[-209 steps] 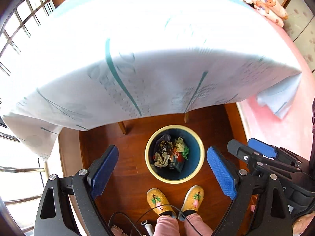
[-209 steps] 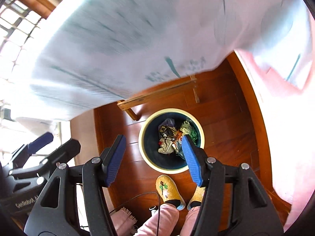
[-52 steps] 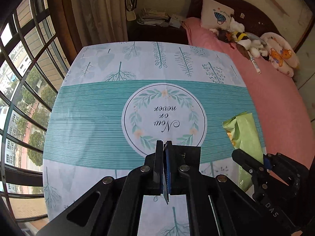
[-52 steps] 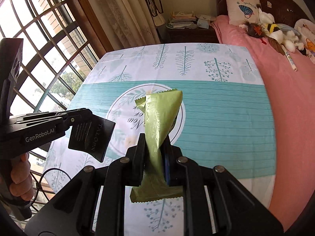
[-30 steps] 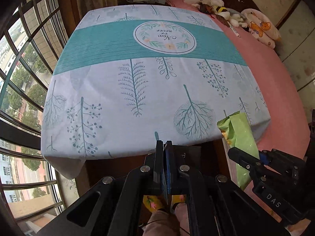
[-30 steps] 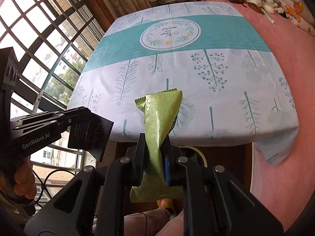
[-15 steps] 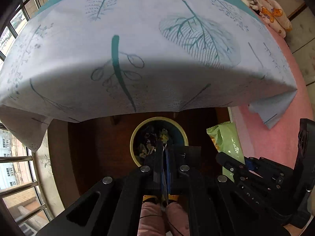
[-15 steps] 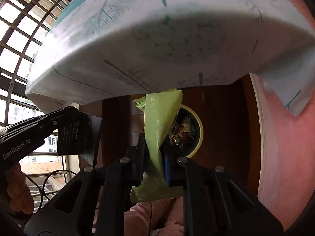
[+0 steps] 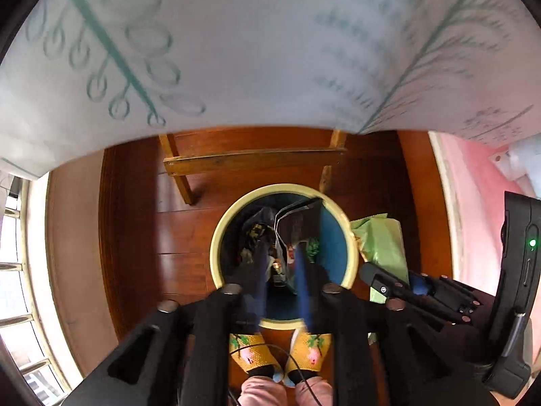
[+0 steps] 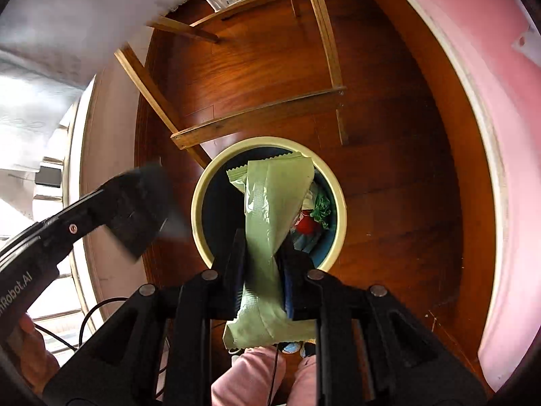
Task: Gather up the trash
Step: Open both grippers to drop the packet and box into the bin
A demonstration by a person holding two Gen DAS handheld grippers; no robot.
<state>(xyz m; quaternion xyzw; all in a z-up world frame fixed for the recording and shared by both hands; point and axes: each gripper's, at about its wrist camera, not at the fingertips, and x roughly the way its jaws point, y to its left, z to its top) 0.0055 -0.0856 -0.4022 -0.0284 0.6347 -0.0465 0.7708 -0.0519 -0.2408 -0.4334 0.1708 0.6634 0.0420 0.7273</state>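
We are holding the green wrapper (image 10: 270, 223) over the waste bin (image 10: 199, 203), the right gripper (image 10: 260, 270) opening around its crumpled middle while the left gripper (image 9: 280, 270) is opening over a dark packet (image 9: 297, 223), both probably light, thin and slippery.

Glossy wood floor (image 10: 389, 176), crinkly shiny green wrapper (image 10: 274, 203), matt plastic bin rim (image 10: 199, 196).
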